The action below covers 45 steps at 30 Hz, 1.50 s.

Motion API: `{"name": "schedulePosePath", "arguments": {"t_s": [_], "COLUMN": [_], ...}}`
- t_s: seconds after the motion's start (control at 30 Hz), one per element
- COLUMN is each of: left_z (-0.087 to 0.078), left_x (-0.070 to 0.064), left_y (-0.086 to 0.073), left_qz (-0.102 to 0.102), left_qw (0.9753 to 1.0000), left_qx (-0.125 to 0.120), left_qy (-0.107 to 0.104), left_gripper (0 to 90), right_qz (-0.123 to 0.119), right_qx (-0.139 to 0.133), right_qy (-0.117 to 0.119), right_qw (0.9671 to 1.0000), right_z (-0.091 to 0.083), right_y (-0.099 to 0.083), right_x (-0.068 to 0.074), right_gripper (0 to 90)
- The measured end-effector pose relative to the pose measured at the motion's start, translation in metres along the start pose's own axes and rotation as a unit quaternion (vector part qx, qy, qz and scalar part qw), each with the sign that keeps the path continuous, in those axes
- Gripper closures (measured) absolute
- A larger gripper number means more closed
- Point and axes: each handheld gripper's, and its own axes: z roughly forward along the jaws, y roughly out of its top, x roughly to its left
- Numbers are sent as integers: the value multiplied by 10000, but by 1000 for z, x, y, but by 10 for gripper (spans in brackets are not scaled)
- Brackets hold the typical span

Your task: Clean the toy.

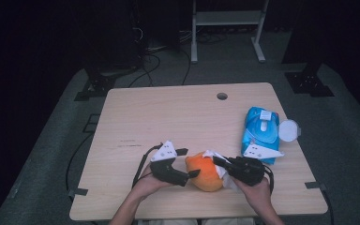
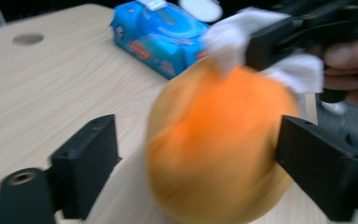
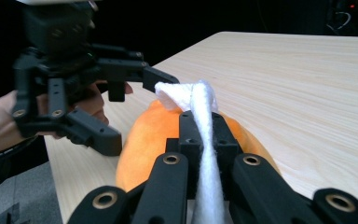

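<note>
An orange round fruit (image 1: 205, 173) lies near the front edge of the wooden table (image 1: 168, 117). My left gripper (image 1: 188, 163) is open with the fruit (image 2: 214, 149) between its jaws; the right-hand jaw touches it and the other stands apart. A white wipe (image 3: 200, 100) is pinched in my right gripper (image 3: 200, 122), which is shut and presses the wipe on the fruit's top (image 3: 144, 140). From the left gripper view, the right gripper (image 2: 270, 43) and wipe (image 2: 233, 32) sit on the fruit's upper far side. The left gripper (image 3: 137, 109) also faces the right gripper view.
A blue pack of wipes (image 1: 261, 131) with its round white lid (image 1: 289, 130) flipped open lies at the table's right side, just behind my right hand. A cable hole (image 1: 221, 96) is near the far edge. A metal frame (image 1: 227, 18) and cables stand on the floor beyond.
</note>
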Motion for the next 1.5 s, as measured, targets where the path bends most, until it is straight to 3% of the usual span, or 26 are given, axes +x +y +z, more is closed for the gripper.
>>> {"name": "schedulePosePath", "arguments": {"t_s": [0.1,0.13,0.17,0.27,0.37,0.43,0.5,0.57,0.63,0.7,0.77,0.83,1.0,1.07,1.2,1.27,1.37,1.47,1.5], "left_z": [12,15,17,9,-7,-10,-3,1,2,6,8,4,2,5,7,6,5,9,12], "left_x": [3,3,1,-10,-15,-14,-10,-7,-12,-16,-18,-19,-17,-19,-25,-26,-24,-21,-19], "left_y": [-10,-12,-12,1,15,13,1,-5,-1,-1,-3,-3,-6,-5,-6,-5,-5,-4,-5], "left_qz": [-150,-196,-170,12,163,230,195,57,208,328,394,541,549,611,823,885,811,561,439], "left_qw": [9990,9980,9970,9977,9968,9979,9992,9991,9993,9988,9982,9976,9975,9969,9943,9936,9946,9974,9979], "left_qx": [132,109,52,-174,-471,-341,-35,-127,-17,93,159,236,196,233,333,362,315,280,306], "left_qy": [-391,-592,-758,-648,-627,-497,-353,-404,-313,-351,-433,-366,-404,-445,-586,-594,-563,-348,-364], "left_gripper": [90,109,199,371,402,402,397,379,284,202,221,297,323,309,316,318,308,177,134], "right_qz": [82,92,88,193,224,159,202,359,477,285,106,1,208,230,-9,-67,10,178,186], "right_qx": [-33,-27,-31,-181,-381,-349,-141,52,37,22,32,62,89,93,69,75,146,177,177], "right_qy": [58,79,76,165,355,391,353,298,307,326,441,429,52,52,464,474,138,-11,-17], "right_qw": [9999,9999,9999,9995,9984,9985,9991,9989,9984,9991,9990,9991,9997,9997,9989,9988,9998,9997,9997], "right_z": [0,0,1,-3,-7,-4,5,13,15,13,15,18,10,8,15,17,16,10,9], "right_y": [-1,-1,0,4,11,11,5,-7,-10,-4,0,0,-9,-9,-1,2,-2,-9,-10], "right_x": [-2,-2,-1,0,5,8,5,-4,-6,2,11,13,-8,-5,16,17,5,-5,-5], "right_gripper": [858,857,857,857,857,856,856,856,857,856,855,855,856,856,854,853,853,854,856]}}
